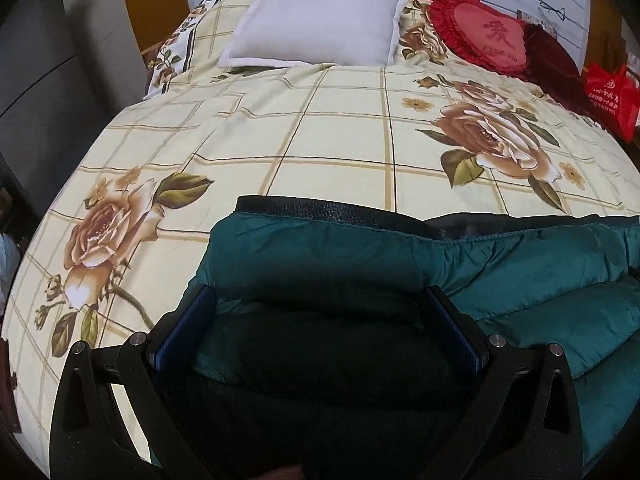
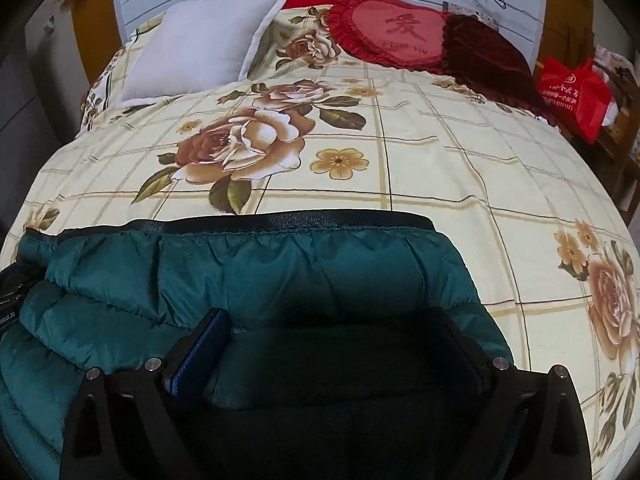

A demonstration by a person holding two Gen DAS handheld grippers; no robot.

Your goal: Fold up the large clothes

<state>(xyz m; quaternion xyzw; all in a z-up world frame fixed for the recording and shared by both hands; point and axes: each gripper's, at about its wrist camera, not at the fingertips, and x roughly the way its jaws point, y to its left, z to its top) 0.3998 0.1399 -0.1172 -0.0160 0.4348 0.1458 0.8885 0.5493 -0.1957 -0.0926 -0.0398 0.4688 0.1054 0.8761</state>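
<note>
A dark green puffer jacket (image 1: 520,264) lies on the floral bedspread (image 1: 320,132) at the near edge of the bed, its black-trimmed hem facing the pillows. It also shows in the right wrist view (image 2: 248,272). My left gripper (image 1: 320,300) is open, its blue-padded fingers (image 1: 196,320) spread wide just over the jacket's left end. My right gripper (image 2: 332,324) is open too, fingers (image 2: 204,344) spread over the jacket's right end. Neither jaw pinches fabric. The jacket's near part is in shadow.
A white pillow (image 1: 320,16), a red heart cushion (image 1: 480,32) and a dark red cushion (image 2: 484,56) lie at the head of the bed. A red bag (image 2: 572,96) stands off the bed's right side. Grey furniture (image 1: 48,80) stands to the left.
</note>
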